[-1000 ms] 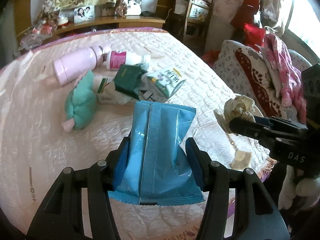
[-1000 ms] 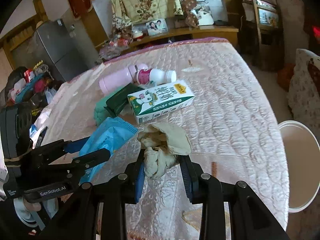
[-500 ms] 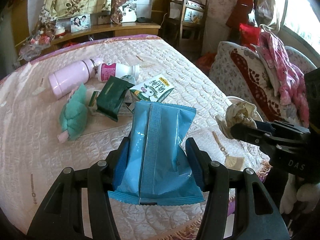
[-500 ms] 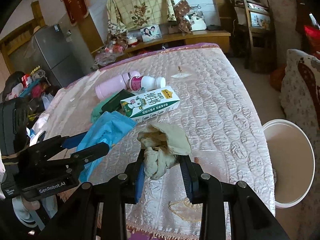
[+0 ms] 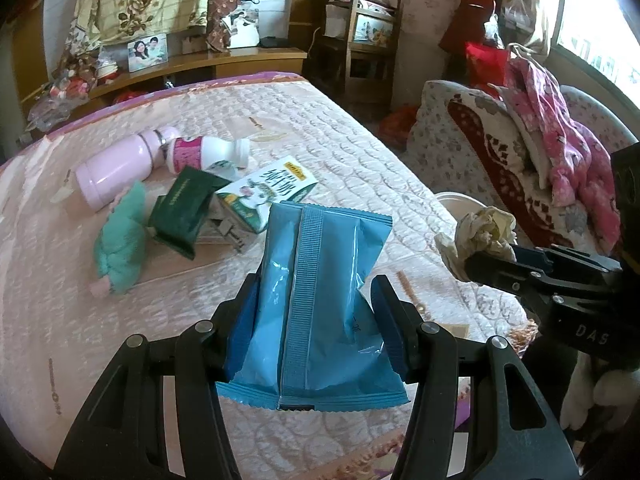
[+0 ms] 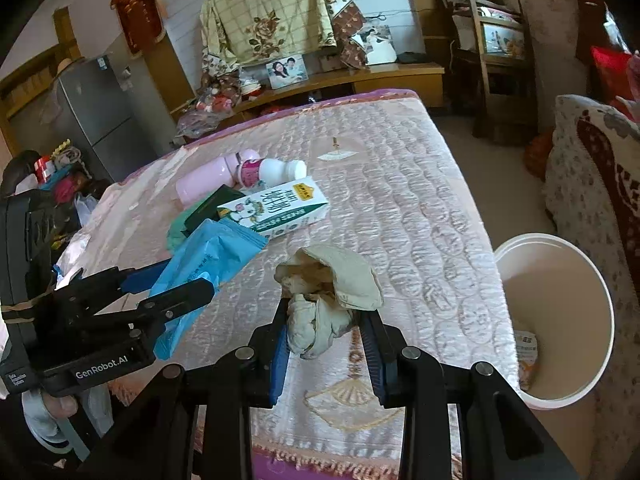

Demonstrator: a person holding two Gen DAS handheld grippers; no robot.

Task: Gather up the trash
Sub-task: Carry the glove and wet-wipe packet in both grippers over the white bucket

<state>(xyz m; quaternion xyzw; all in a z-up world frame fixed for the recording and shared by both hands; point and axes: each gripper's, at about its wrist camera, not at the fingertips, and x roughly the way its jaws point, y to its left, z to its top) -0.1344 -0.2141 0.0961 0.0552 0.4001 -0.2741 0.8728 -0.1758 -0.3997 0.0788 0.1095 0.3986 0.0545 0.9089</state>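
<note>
We hold two pieces: left gripper [image 5: 316, 312] clamped on blue wrapper [image 5: 320, 296], right gripper [image 6: 325, 340] on crumpled paper [image 6: 328, 296]; white bin [image 6: 560, 396] (one scrap inside) awaits, milk carton [image 6: 276, 210] and bottles remain.

Two claws are seen: the left claw [image 5: 316, 312] and the right claw [image 6: 326, 338]. One blue wrapper [image 5: 316, 300] is clamped in the left claw, and one crumpled paper wad [image 6: 328, 292] in the right. Ahead of both claws, on the bed [image 6: 400, 200], are counted one milk carton [image 6: 276, 208], one dark green packet [image 5: 182, 208], one pink flask [image 5: 116, 168], one white bottle [image 5: 204, 152] and one teal soft toy [image 5: 120, 240]. One white bin [image 6: 560, 320] is seen right of the right claw.
</note>
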